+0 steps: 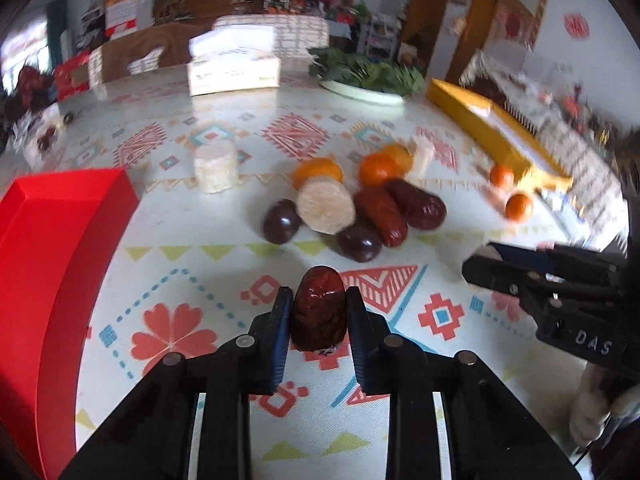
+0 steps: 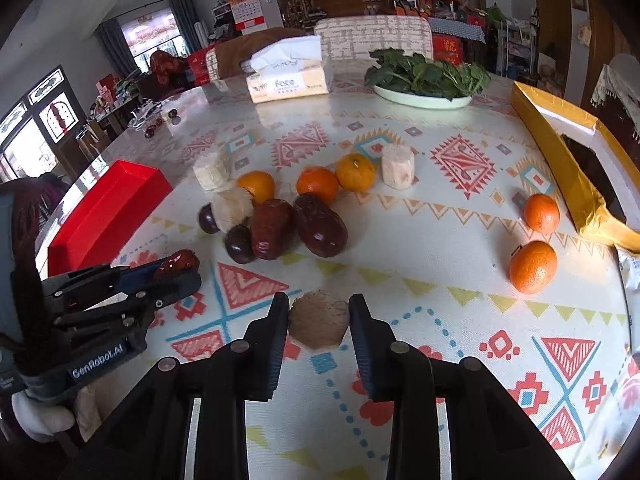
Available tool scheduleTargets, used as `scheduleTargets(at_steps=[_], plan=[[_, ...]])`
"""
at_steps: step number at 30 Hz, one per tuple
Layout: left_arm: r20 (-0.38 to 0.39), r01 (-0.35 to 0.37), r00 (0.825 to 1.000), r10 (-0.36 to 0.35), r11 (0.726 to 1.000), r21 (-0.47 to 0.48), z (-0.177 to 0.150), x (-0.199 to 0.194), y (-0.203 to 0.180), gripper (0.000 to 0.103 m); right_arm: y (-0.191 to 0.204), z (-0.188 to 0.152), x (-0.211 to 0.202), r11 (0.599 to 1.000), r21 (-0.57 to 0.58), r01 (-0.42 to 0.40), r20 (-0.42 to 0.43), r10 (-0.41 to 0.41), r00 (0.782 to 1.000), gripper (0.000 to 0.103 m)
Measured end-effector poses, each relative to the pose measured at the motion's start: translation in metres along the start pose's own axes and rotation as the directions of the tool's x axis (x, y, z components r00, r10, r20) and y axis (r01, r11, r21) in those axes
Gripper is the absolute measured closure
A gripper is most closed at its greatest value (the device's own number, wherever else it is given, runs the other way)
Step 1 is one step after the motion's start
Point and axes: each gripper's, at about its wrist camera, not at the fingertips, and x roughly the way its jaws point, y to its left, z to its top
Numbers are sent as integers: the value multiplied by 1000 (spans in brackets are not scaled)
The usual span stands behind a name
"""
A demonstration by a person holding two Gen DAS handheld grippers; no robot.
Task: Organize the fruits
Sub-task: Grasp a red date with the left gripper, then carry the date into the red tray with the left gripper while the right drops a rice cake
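My left gripper (image 1: 319, 304) is shut on a dark red date (image 1: 318, 312), held above the patterned table; it also shows in the right wrist view (image 2: 178, 266). My right gripper (image 2: 319, 312) is shut on a pale cut piece of sugarcane (image 2: 318, 324). A pile of fruit lies mid-table: two big dates (image 2: 296, 224), dark round fruits (image 2: 239, 244), sugarcane pieces (image 2: 396, 166) and oranges (image 2: 318, 184). Two more oranges (image 2: 534, 266) lie at the right. A red tray (image 1: 48, 260) stands at the left, a yellow box (image 2: 568, 160) at the right.
A tissue box (image 2: 290, 80) and a plate of green leaves (image 2: 428, 76) stand at the far side. Small dark fruits and a bag (image 2: 156, 122) lie at the far left edge. Chairs stand behind the table.
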Motion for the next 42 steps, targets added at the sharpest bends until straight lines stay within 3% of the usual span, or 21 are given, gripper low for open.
scheduleTargets(at_steps=[6,9,12,15,19,23,28,30,32,36,38,42], plan=[[122,36,992,-15,984,-173,-2,-49,50,77,42,19,-18,996,-63,-64,40,67,997,69],[185,12,982,35,969,-245,-6,-81,85,77,81,34,-24,984,-116,-134,46,140,989,69],[225,-55,966,132,946,-320,-12,-111,125,77,125,48,-21,963,-159,-219,25,226,974,69],[212,-132,950,229,910,-393,-19,-127,167,77,173,58,-7,932,-187,-309,-22,311,950,69],[167,-192,940,297,867,-459,-29,-128,216,77,229,62,19,904,-230,-359,-74,352,933,69],[124,-199,947,297,843,-499,-32,-114,248,77,265,62,52,893,-251,-373,-126,352,927,69],[123,-173,954,273,837,-519,-33,-108,265,77,285,55,85,892,-256,-373,-188,332,924,69],[131,-163,955,268,837,-522,-34,-112,263,73,289,53,93,893,-263,-366,-201,321,926,69],[140,-159,952,272,832,-531,-35,-116,262,57,290,52,96,892,-273,-359,-202,311,929,69],[162,-138,949,272,817,-560,-38,-125,265,45,290,50,100,890,-274,-365,-202,318,926,67],[176,-119,948,266,806,-580,-39,-131,266,37,290,50,97,889,-279,-362,-190,319,929,57],[202,-107,939,278,795,-597,-40,-143,260,23,281,52,85,891,-279,-358,-148,328,933,53]])
